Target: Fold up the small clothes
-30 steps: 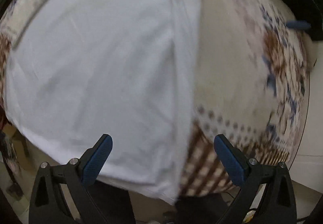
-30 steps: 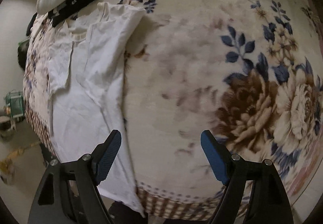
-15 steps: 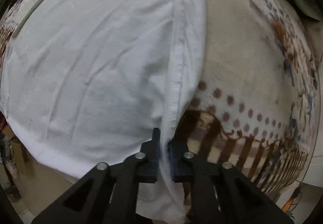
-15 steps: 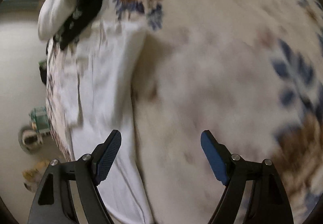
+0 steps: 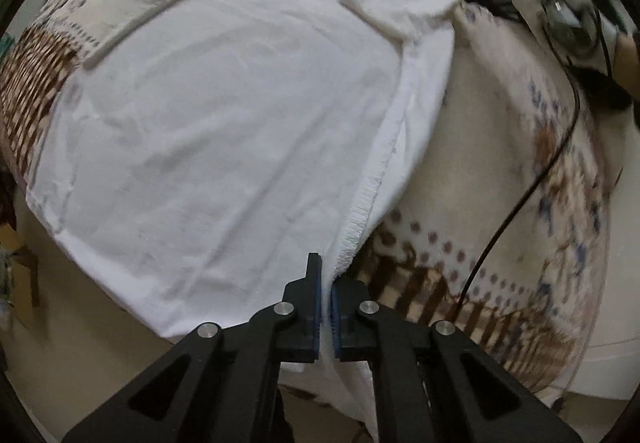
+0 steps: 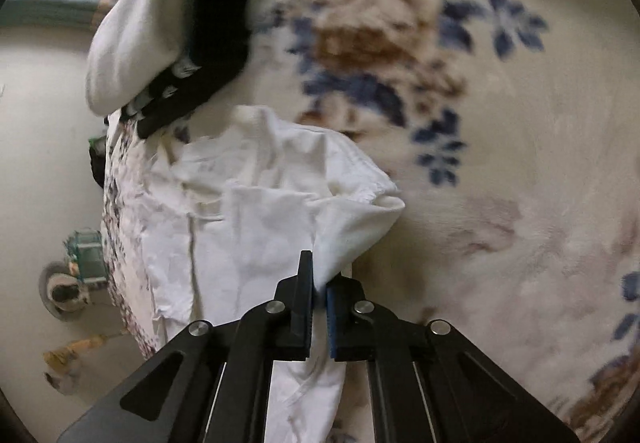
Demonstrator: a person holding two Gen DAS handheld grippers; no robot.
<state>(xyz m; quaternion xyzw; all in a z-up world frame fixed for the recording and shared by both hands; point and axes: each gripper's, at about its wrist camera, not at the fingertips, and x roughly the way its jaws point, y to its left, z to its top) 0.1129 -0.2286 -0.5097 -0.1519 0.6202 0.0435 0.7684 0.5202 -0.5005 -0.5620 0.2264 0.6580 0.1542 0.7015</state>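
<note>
Left gripper (image 5: 327,317) pressed together on the hem end of the shirt's (image 5: 224,147) side fold; cloth sits between the pads. Right gripper (image 6: 319,309) has just closed — it pinches the sleeve/shoulder end of the same side. Both hold one long edge, so the shirt's long axis runs from one gripper to the other, along the blanket's (image 5: 492,171) near edge, hem hanging just over it. The body spreads away from that edge toward the blanket's left side; my guess is the next move carries the edge across that way, both hands together. No containers — only a white and black pile (image 6: 168,43) at the blanket's far-left corner.
</note>
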